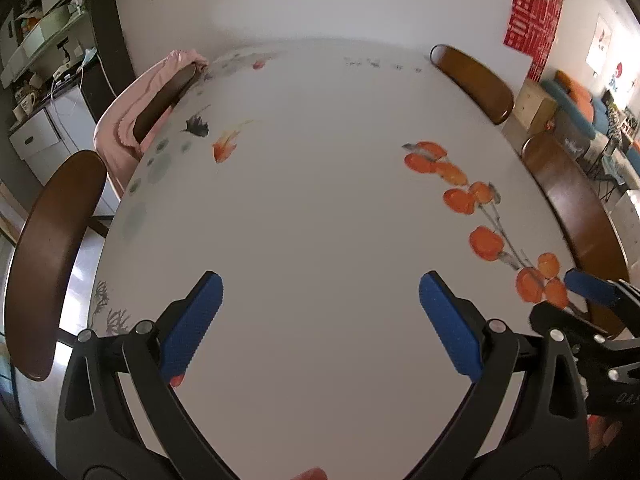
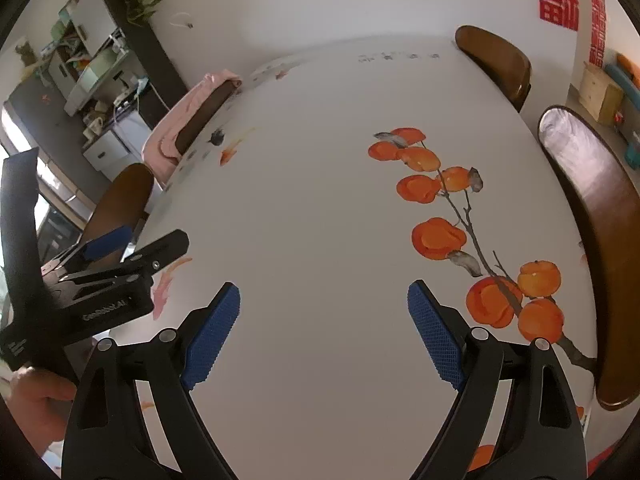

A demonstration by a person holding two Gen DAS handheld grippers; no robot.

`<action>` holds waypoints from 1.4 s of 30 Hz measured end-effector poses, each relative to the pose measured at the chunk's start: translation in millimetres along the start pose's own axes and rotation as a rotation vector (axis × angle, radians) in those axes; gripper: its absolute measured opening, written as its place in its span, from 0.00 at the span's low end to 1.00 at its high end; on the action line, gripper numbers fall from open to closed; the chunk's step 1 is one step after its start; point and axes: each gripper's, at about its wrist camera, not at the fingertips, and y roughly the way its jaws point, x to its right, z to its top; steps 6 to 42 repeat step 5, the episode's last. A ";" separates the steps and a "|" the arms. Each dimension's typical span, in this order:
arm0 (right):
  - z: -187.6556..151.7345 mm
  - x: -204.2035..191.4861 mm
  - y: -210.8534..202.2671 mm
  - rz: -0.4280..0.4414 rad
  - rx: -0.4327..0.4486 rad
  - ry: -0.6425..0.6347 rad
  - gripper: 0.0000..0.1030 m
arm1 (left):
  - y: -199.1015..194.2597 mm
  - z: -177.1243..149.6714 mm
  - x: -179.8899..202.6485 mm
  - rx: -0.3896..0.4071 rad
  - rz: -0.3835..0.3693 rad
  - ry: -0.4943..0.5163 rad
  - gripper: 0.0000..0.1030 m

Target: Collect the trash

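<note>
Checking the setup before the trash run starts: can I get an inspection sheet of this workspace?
Surface: white table printed with orange fruit and fish.
Job's things: nothing seen; no trash in view.
Clutter: nothing seen on the table.
Grippers: left gripper open, holding nothing; right gripper open, holding nothing.
Cables: white cable by the far cabinets.
Surroundings: brown chairs, pink cloth over one chair, shelves, red wall hanging.

Right gripper (image 2: 324,300) jaws wide over white table (image 2: 320,200) (nothing between), painted persimmons (image 2: 440,236) right of gripper.
</note>
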 end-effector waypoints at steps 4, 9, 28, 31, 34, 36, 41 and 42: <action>-0.7 1.2 0.5 -0.001 -0.004 0.008 0.83 | 1.5 -2.2 -1.2 -0.007 -0.015 0.004 0.93; -0.4 1.1 0.5 -0.003 -0.005 0.008 0.83 | 1.5 -2.6 -0.7 -0.007 -0.009 0.006 0.93; -0.4 1.1 0.5 -0.003 -0.005 0.008 0.83 | 1.5 -2.6 -0.7 -0.007 -0.009 0.006 0.93; -0.4 1.1 0.5 -0.003 -0.005 0.008 0.83 | 1.5 -2.6 -0.7 -0.007 -0.009 0.006 0.93; -0.4 1.1 0.5 -0.003 -0.005 0.008 0.83 | 1.5 -2.6 -0.7 -0.007 -0.009 0.006 0.93; -0.4 1.1 0.5 -0.003 -0.005 0.008 0.83 | 1.5 -2.6 -0.7 -0.007 -0.009 0.006 0.93; -0.4 1.1 0.5 -0.003 -0.005 0.008 0.83 | 1.5 -2.6 -0.7 -0.007 -0.009 0.006 0.93; -0.4 1.1 0.5 -0.003 -0.005 0.008 0.83 | 1.5 -2.6 -0.7 -0.007 -0.009 0.006 0.93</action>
